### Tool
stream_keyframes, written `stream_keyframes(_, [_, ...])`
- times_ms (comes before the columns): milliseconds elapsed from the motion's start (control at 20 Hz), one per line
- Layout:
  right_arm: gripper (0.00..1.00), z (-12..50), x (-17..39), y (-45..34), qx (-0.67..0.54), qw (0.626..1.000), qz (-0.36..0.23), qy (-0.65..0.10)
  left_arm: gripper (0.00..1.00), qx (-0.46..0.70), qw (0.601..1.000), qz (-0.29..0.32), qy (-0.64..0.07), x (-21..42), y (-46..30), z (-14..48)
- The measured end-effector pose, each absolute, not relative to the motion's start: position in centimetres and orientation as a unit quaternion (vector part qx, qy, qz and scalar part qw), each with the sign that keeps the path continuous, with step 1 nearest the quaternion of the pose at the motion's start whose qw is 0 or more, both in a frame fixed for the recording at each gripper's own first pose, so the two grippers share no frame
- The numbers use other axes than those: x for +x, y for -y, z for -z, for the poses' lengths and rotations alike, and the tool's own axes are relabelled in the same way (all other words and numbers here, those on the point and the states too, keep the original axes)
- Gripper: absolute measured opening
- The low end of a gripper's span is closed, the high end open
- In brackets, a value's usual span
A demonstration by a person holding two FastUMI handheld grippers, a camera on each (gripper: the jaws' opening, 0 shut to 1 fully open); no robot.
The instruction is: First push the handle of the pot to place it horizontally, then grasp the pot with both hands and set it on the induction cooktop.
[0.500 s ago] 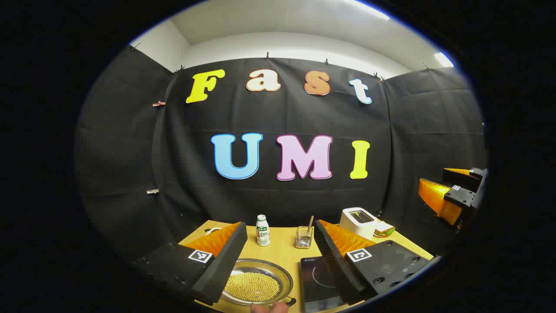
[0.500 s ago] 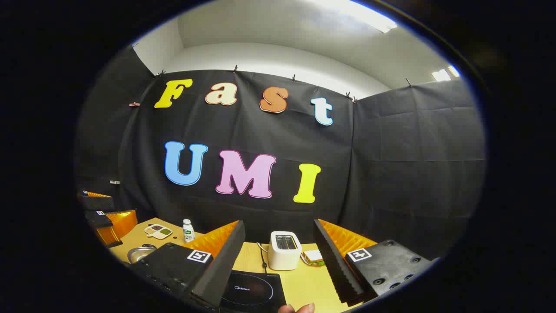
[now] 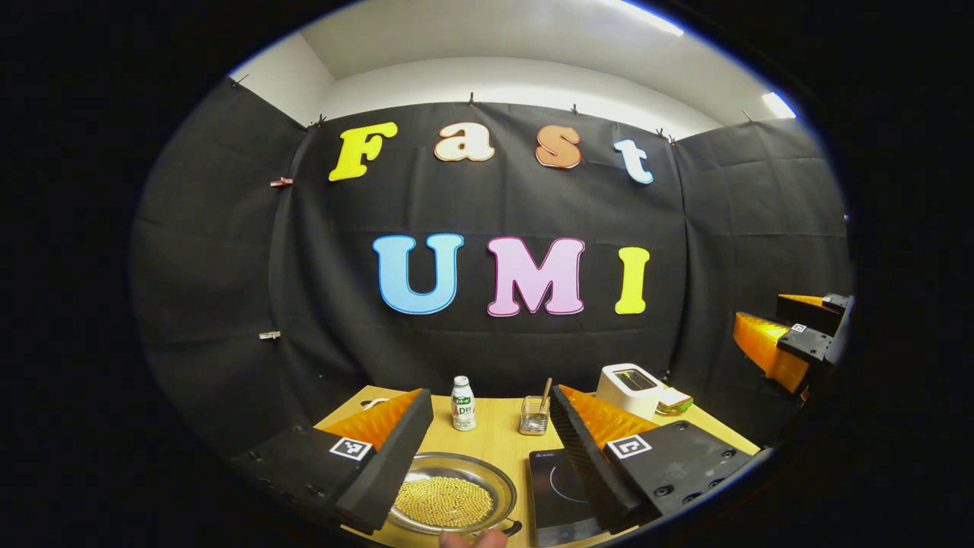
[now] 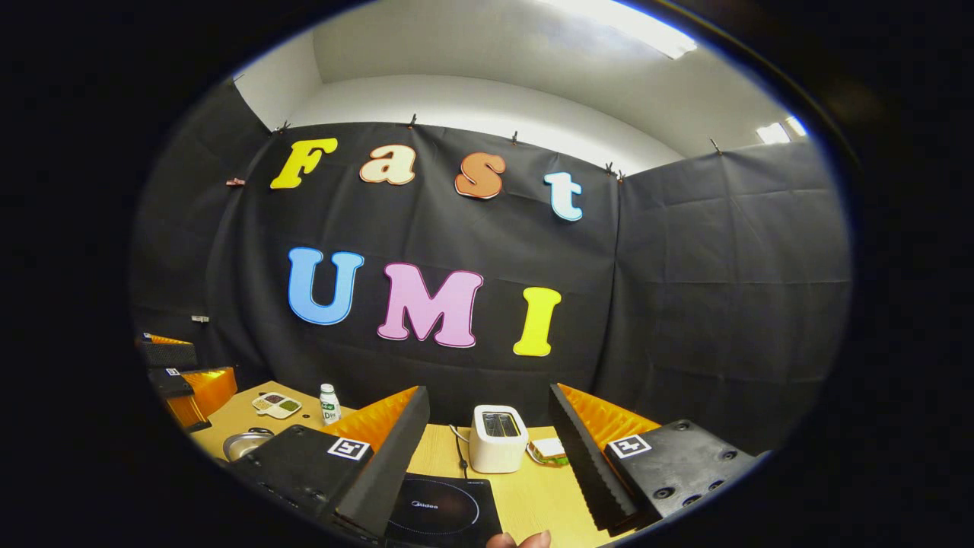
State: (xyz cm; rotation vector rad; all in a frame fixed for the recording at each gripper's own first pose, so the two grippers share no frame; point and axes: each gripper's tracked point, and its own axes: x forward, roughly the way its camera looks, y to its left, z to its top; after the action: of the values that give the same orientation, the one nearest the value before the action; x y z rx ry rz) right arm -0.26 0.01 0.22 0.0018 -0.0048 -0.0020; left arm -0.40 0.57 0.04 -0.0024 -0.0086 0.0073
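Observation:
A shallow steel pot [image 3: 453, 498] holding small yellow beads sits on the wooden table [image 3: 494, 434], low in the left gripper view, with its dark handle [image 3: 512, 527] pointing toward the near edge. My left gripper [image 3: 491, 403] hangs open above it, jaws wide apart. The black induction cooktop [image 3: 559, 498] lies just right of the pot. In the right gripper view the cooktop [image 4: 445, 514] lies below my open right gripper [image 4: 491, 399], and the pot [image 4: 243, 443] shows at the far left. The right gripper [image 3: 791, 342] also appears at the right edge of the left gripper view.
At the back of the table stand a small white bottle [image 3: 462, 403], a wire holder with a stick [image 3: 534, 417], a white toaster [image 3: 630, 388] and a sandwich [image 3: 674, 401]. A divided snack dish [image 4: 278, 405] lies at the back left. A fingertip [image 3: 472, 539] shows at the bottom edge.
The left gripper view has shifted very slightly, with the table objects sitting a little higher. Both grippers remain open and the pot has not moved.

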Motion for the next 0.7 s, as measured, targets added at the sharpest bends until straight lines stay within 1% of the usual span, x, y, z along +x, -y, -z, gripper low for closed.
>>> stream_keyframes(450, [0.97, -0.3, -0.4, 0.1, -0.005, 1.000, 0.002, 0.005, 0.96, -0.013, 1.000, -0.001, 0.008, -0.6, -0.7, 0.0])
stream_keyframes(550, [0.97, -0.3, -0.4, 0.0, -0.005, 1.000, 0.002, 0.004, 0.94, -0.018, 1.000, 0.002, 0.012, -0.8, -0.7, -0.2])
stream_keyframes(600, [0.97, -0.3, -0.3, 0.1, -0.005, 1.000, 0.002, 0.004, 0.85, -0.019, 1.000, 0.006, 0.016, -0.8, -0.5, -0.5])
stream_keyframes(700, [0.97, -0.3, -0.5, 0.2, -0.006, 1.000, 0.003, 0.004, 0.54, -0.019, 0.999, 0.042, 0.019, -1.0, 1.0, -0.8])
